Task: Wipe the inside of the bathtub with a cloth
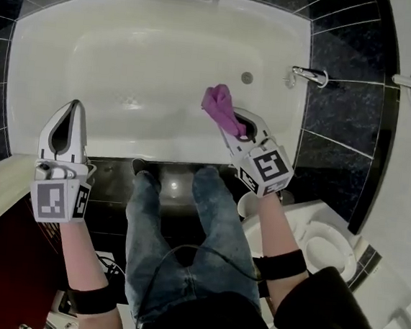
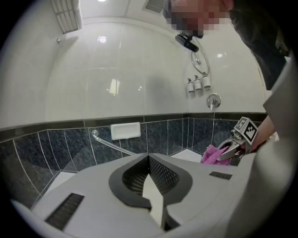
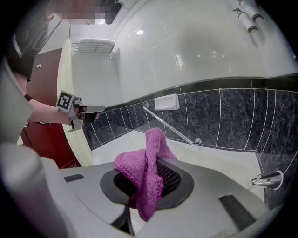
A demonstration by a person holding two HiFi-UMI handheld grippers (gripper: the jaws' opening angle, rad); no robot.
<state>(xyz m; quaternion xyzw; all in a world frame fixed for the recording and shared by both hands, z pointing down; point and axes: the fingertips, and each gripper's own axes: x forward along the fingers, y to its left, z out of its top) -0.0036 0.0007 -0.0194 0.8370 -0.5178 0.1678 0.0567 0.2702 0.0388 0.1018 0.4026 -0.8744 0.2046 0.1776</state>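
My right tool [image 1: 236, 125], clamped on the purple cloth [image 1: 218, 103], hangs over the bathtub [image 1: 128, 66] floor stretching leftward; the left tool [image 1: 68, 119] is closed and empty.

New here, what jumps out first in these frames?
The purple cloth is pinched in the right hand-held gripper, held over the white bathtub near the drain. The left hand-held gripper is shut and empty, over the tub's near rim.

Magenta cloth [image 1: 220, 107]; white bathtub [image 1: 129, 59]; dark marbled wall tiles [image 1: 338, 101]; blue jeans [image 1: 183, 245].
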